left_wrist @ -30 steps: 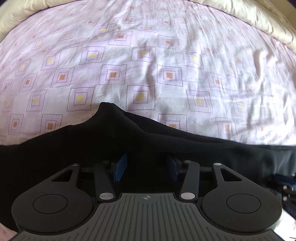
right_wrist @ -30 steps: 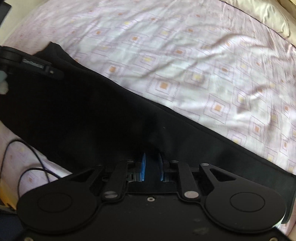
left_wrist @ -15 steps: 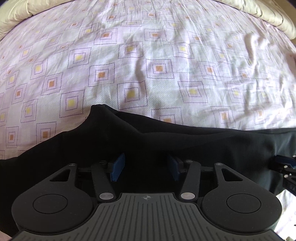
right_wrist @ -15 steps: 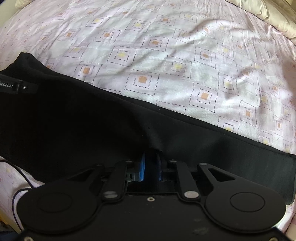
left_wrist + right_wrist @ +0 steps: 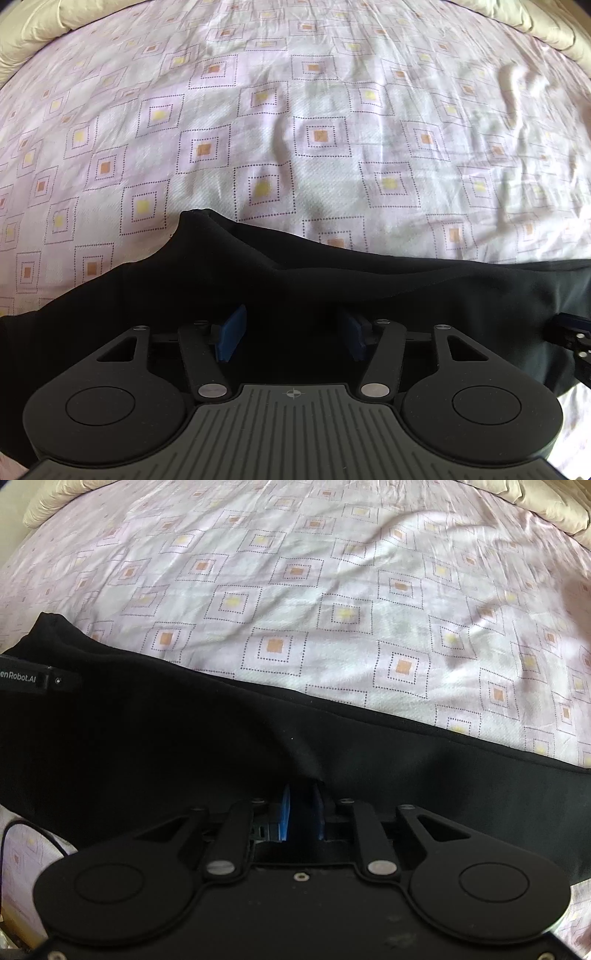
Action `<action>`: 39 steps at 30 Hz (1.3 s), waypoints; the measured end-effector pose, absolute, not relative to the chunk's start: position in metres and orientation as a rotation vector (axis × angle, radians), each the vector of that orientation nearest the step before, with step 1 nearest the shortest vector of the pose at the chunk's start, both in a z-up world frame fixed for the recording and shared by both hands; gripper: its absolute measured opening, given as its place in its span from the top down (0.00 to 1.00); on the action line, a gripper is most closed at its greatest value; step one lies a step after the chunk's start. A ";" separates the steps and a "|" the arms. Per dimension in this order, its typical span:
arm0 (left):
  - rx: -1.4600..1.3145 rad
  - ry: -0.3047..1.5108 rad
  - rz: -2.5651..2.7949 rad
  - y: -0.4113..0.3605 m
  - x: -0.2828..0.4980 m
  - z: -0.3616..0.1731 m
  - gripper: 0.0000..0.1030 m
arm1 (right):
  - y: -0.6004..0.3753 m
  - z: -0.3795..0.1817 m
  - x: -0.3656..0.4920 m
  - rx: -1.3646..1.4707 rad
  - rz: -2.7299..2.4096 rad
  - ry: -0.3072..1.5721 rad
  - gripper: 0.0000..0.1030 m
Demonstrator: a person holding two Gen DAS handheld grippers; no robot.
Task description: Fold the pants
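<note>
The left gripper (image 5: 291,334) has just been opening, jaws apart over the pants (image 5: 369,291); the right gripper (image 5: 303,812) is clamped on cloth, which could be dragged askew.

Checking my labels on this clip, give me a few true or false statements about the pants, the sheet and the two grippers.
1. The pants are black. True.
2. The sheet is plain blue. False: pale pink with dotted squares.
3. The left gripper has its fingers spread apart, having just been opening. True.
4. The right gripper is wide open with nothing in it. False: its fingers stand close together, pinching a fold of the pants.
5. The pants hang in the air. False: they lie on the sheet.
</note>
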State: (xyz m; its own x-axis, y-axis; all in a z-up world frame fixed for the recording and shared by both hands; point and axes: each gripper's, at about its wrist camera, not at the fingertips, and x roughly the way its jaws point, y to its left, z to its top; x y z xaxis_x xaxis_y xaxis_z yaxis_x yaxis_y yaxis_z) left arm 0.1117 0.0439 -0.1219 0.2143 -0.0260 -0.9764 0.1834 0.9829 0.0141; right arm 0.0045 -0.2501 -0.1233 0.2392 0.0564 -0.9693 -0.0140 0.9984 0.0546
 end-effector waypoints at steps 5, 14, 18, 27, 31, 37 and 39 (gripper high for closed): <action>0.151 1.365 -0.081 0.035 0.114 -0.121 0.44 | -0.296 -0.100 -0.018 0.213 0.004 1.209 0.83; 0.145 1.344 0.019 0.023 0.113 -0.116 0.38 | -0.426 -0.069 -0.060 0.084 -0.115 1.092 0.75; 0.148 1.268 0.073 0.014 0.089 -0.096 0.62 | -0.476 -0.070 -0.063 0.069 -0.148 1.106 0.72; 0.117 1.131 -0.086 -0.068 0.014 -0.046 0.62 | -0.505 -0.091 -0.054 0.094 -0.113 1.158 0.70; 0.131 1.146 -0.163 -0.107 -0.010 -0.050 0.62 | -0.516 -0.094 -0.054 0.135 -0.087 1.162 0.70; 0.157 1.182 -0.238 -0.144 -0.020 -0.058 0.62 | -0.516 -0.096 -0.055 0.167 0.007 1.177 0.99; 0.156 1.179 -0.243 -0.152 -0.019 -0.058 0.62 | -0.509 -0.090 -0.054 0.118 0.021 1.152 0.99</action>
